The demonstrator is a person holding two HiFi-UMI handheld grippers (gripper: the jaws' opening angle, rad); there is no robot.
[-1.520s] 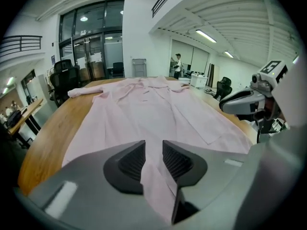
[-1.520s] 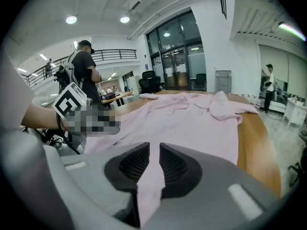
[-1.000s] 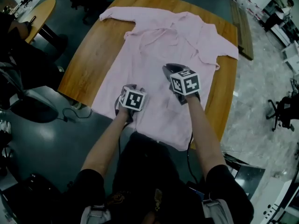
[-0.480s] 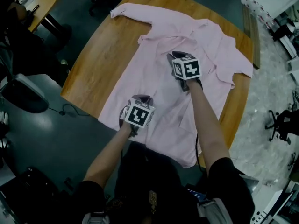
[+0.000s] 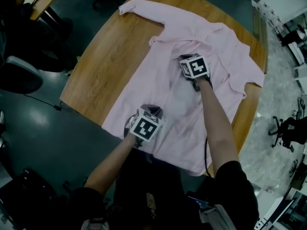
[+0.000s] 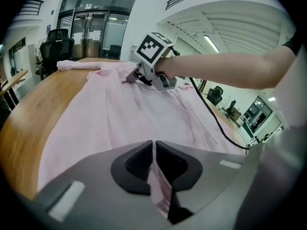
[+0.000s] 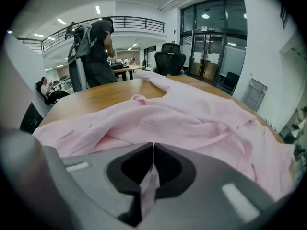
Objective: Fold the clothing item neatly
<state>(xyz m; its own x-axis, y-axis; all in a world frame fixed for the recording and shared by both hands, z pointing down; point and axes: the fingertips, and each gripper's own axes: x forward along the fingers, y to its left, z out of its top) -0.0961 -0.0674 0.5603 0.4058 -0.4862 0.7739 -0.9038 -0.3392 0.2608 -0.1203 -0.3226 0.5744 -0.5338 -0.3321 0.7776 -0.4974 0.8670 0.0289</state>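
Observation:
A pink long-sleeved shirt (image 5: 158, 80) lies spread flat on the wooden table (image 5: 100, 71), its hem hanging over the near edge. My left gripper (image 5: 152, 109) sits near the hem; its jaws have just been closing and now pinch a fold of pink fabric (image 6: 158, 186). My right gripper (image 5: 184, 57) is farther up, at the shirt's middle below the collar. Its jaws have also just closed on a pinch of cloth (image 7: 149, 186). The left gripper view shows the right gripper (image 6: 130, 79) resting on the shirt (image 6: 110, 114). Bunched pink cloth (image 7: 192, 119) fills the right gripper view.
Table edges run close on the left (image 5: 81, 114) and right (image 5: 249, 109). An office chair (image 5: 19, 73) stands on the dark floor at the left. A cable (image 5: 207, 152) trails along my right arm. A person (image 7: 98, 47) stands beyond the table's far side.
My right gripper has travelled away from me up the shirt toward the collar and come down onto the cloth. The left gripper has stayed near the hem.

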